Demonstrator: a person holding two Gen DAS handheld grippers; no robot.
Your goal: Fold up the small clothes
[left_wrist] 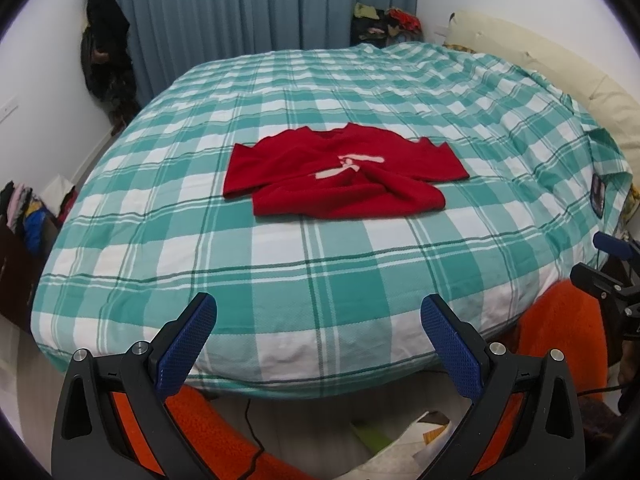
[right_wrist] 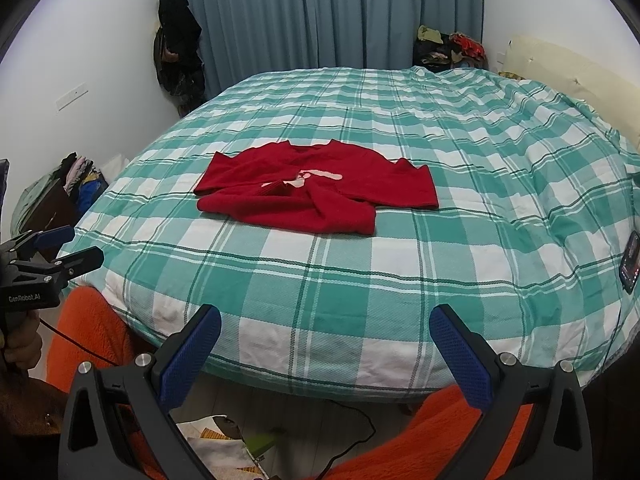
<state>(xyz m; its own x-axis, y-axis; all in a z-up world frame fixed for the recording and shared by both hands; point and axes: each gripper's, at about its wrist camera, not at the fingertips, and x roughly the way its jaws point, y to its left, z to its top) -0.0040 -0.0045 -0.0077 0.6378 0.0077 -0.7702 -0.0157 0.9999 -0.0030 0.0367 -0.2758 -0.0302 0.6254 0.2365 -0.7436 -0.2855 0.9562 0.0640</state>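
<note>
Bed (left_wrist: 320,280): checked cover, red shirt (left_wrist: 340,176) | curtain (left_wrist: 256,4) behind | both hand-held grippers spread wide, empty

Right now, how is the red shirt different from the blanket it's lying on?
The shirt is plain red with a pale mark; the blanket is green-and-white checked. The shirt is small and rumpled, its bottom part bunched up; the blanket covers the whole bed and lies mostly smooth. Both are cloth, and neither is being held.

Checked bedspread (left_wrist: 320,288), blue curtains (left_wrist: 256,4)
</note>
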